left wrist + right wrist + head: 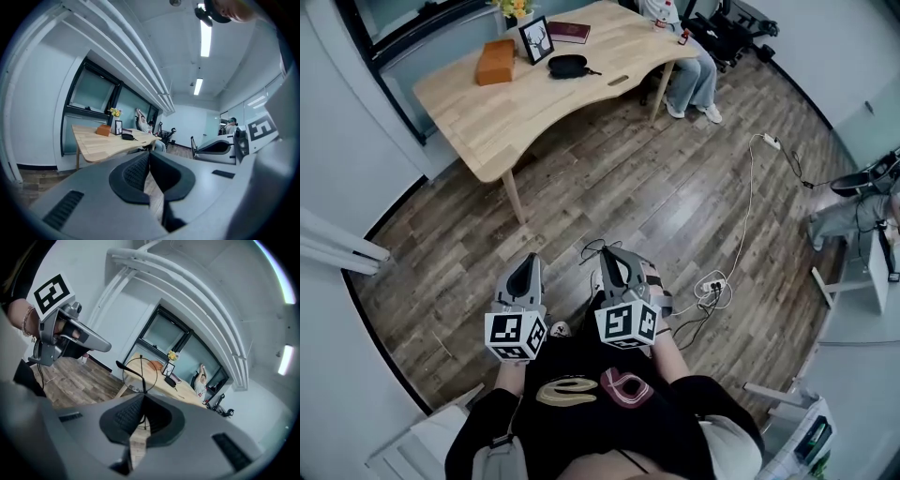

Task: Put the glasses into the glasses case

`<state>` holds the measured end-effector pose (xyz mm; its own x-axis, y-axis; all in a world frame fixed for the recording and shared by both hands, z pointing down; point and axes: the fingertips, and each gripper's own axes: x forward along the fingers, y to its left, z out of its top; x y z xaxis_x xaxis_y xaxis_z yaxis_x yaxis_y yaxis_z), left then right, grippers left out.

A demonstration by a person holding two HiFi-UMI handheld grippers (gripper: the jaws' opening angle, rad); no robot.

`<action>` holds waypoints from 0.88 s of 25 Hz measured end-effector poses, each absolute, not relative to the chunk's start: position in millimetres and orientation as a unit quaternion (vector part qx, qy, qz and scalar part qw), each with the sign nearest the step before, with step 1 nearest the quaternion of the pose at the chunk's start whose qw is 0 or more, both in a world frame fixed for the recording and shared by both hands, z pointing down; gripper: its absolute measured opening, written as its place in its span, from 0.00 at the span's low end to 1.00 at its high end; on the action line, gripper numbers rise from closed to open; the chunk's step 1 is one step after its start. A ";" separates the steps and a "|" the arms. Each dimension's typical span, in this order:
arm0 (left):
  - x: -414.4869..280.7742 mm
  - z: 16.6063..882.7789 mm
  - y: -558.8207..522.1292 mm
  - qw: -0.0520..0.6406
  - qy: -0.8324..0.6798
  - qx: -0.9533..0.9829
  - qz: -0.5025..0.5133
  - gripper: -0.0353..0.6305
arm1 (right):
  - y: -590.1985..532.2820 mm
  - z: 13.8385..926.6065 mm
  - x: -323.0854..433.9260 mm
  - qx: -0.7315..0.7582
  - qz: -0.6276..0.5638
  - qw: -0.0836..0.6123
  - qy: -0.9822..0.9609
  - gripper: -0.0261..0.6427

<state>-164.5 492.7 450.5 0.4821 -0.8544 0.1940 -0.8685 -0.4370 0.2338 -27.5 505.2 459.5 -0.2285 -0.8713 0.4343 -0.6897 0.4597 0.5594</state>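
A thin wire-framed pair of glasses (131,371) sticks out of my right gripper (142,397), whose jaws are shut on it; a round lens ring and one temple arm show past the tips. In the head view the glasses (593,249) appear as thin wires by the right gripper (614,253). My left gripper (528,262) is beside it, shut and empty (149,155). Both hang over the wooden floor, well short of the table (534,117). A black oval case (567,66) lies on the table's far side, next to an orange-brown box (495,63).
A photo frame (535,39) and a red book (569,31) stand by the case. A person sits at the table's far end (692,75). A power strip and cables (713,286) lie on the floor to the right. White furniture (853,281) stands at the right.
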 end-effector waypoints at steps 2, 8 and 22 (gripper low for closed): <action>-158.6 450.3 477.0 0.153 -0.518 0.841 0.023 0.08 | 484.7 459.8 -21.6 0.493 -0.129 0.364 -0.780 0.06; -136.1 447.6 420.5 0.157 -0.540 0.827 0.023 0.08 | 420.6 457.3 1.0 0.474 -0.133 0.359 -0.793 0.06; -40.0 448.7 315.5 0.153 -0.566 0.810 0.029 0.08 | 311.9 462.0 85.6 0.435 -0.140 0.350 -0.818 0.06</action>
